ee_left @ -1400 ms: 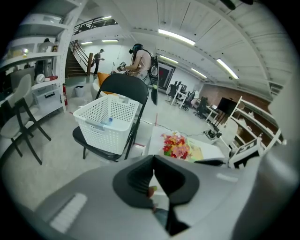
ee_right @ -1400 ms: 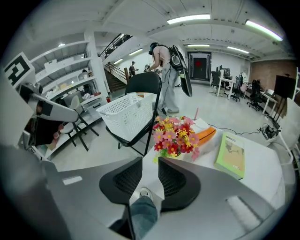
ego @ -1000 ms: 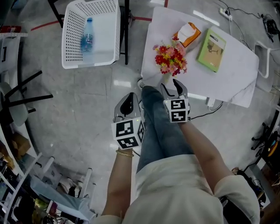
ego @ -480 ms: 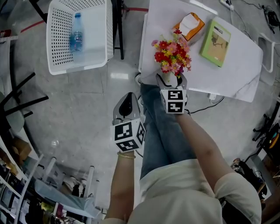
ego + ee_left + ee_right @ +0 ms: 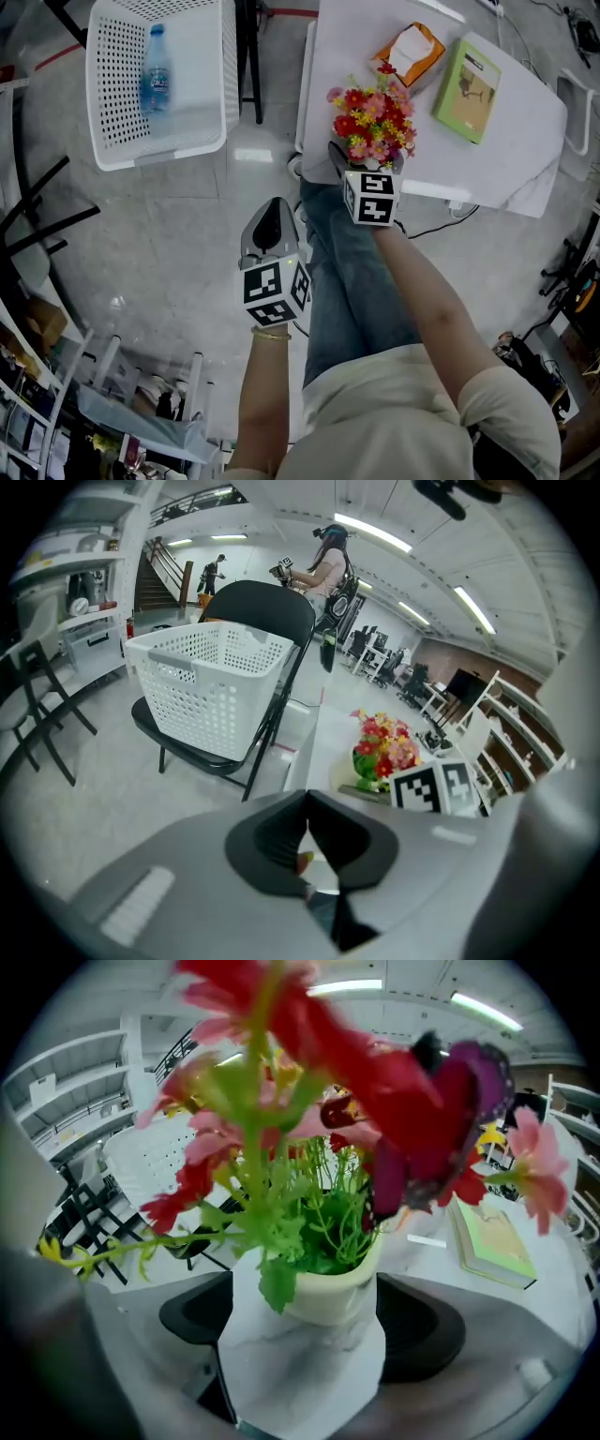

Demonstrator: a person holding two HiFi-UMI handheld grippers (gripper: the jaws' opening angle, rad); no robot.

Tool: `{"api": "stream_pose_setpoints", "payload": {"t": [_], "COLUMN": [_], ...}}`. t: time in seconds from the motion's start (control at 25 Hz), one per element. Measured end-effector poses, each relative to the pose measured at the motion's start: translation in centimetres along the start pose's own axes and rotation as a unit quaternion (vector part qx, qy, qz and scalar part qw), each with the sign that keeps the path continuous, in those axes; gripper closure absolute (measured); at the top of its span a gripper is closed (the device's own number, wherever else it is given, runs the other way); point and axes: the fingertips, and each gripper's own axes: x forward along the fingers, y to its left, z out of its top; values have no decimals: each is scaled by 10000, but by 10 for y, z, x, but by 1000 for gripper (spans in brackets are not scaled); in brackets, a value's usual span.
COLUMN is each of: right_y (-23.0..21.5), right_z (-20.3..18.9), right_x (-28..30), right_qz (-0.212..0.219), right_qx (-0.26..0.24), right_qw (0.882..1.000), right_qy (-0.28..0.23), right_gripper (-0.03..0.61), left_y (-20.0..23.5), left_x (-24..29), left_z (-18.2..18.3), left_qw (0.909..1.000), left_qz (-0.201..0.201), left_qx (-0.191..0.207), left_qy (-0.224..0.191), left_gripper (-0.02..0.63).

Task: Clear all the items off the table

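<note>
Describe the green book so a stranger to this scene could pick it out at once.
Start at the white table at the head view's top right. Three things sit on it: a pot of flowers at the near edge, an orange tissue pack, and the book farthest right. It alone is flat, rectangular and pale green.

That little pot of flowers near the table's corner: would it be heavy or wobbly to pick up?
Probably light: the flowers look artificial. Likely top-heavy, since they spread far wider than the small cream pot, so a high push might tip it. The pot looks smooth and rounded, so possibly slippery.
</note>
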Motion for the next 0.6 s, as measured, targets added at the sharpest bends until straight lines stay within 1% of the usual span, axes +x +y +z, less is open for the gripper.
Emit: {"api": "stream_pose_setpoints", "payload": {"t": [0.28, 0.6], "right_y": [-6, -14], "right_z": [11, 13], "right_x": [15, 32], "right_qz": [-203, -371], "right_qx": [268, 489], "right_qw": [9994, 9981], "right_qy": [-33, 106], "right_gripper": [87, 80], "left_y": [1, 2], "left_x": [9, 19], "left_z": [5, 9], "left_qw": [10000, 9999], "left_qz": [-15, 1], "left_qx": [19, 5], "left_qy": [50, 115], "left_gripper": [604, 604]}}
